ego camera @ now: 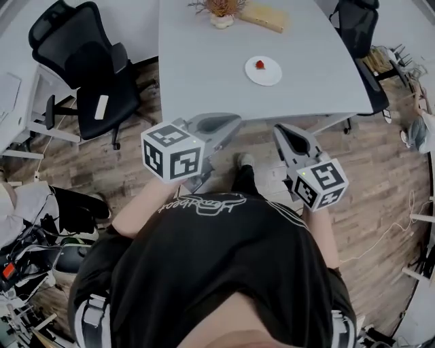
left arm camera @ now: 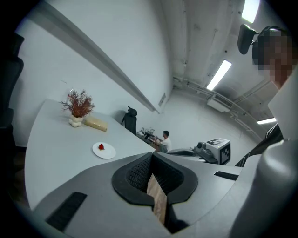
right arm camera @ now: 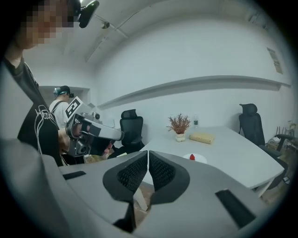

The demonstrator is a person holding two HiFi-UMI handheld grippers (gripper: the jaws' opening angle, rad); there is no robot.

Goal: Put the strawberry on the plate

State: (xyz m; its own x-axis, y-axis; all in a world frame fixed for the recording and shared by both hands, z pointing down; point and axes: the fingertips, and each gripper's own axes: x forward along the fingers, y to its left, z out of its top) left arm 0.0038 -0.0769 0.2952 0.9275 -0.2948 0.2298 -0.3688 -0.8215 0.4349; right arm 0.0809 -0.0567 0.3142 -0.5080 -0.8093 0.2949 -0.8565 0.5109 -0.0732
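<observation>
A person in a black shirt point(ego camera: 204, 258) stands at the near edge of a grey table point(ego camera: 204, 75), a hand-held gripper in each hand. The strawberry point(ego camera: 259, 65) sits on the white plate point(ego camera: 271, 76), right of the table's middle and well apart from both tools. The left gripper point(ego camera: 216, 125) hangs just off the near table edge above the wood floor point(ego camera: 136, 156), its jaws together with nothing between them. The right gripper point(ego camera: 293, 138) is beside it to the right, jaws likewise closed on nothing, with only a thin slit between the pads. At the far end of the table are a small vase of dried flowers point(ego camera: 221, 12) and a pale yellow block point(ego camera: 264, 16). A black office chair point(ego camera: 88, 68) stands to the left and another point(ego camera: 357, 30) at the far right.
</observation>
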